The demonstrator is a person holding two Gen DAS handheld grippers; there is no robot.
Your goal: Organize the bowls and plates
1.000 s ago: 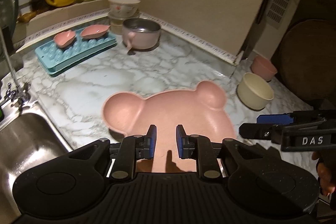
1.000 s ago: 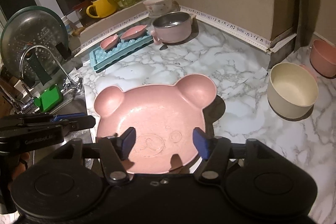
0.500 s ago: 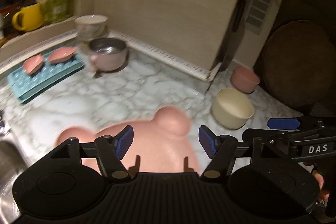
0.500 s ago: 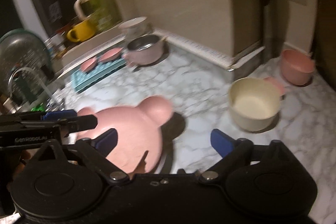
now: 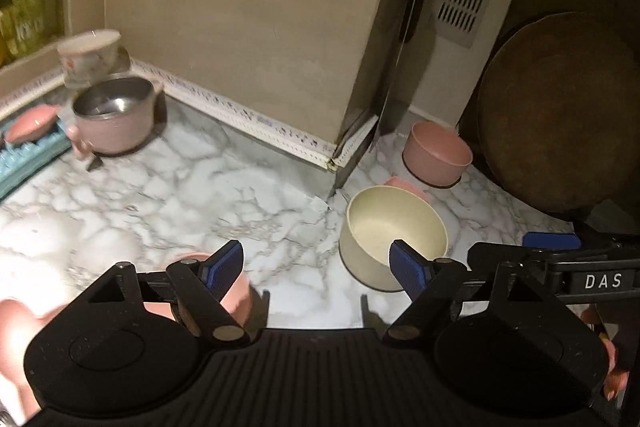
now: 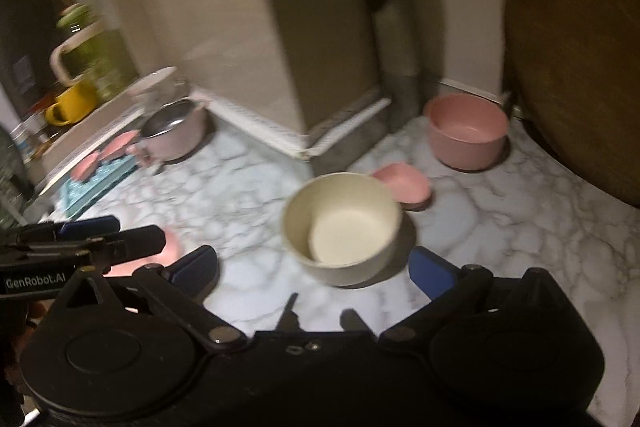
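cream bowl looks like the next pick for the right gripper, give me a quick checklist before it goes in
1. Right gripper open and holding nothing: ok.
2. Cream bowl upright with nothing in it: ok.
3. Bowl lined up between the right gripper's fingers: ok, roughly centred just ahead.
4. Space around the bowl: not ok, a small pink dish sits right behind its far rim; touching or not, cannot tell.
5. Left gripper out of the way: cannot tell, it is open and also points toward the bowl.
6. Picture sharpness for fine alignment: not ok, the right wrist view is blurred.

Both claws off bear plate (image 5: 236, 301), wide
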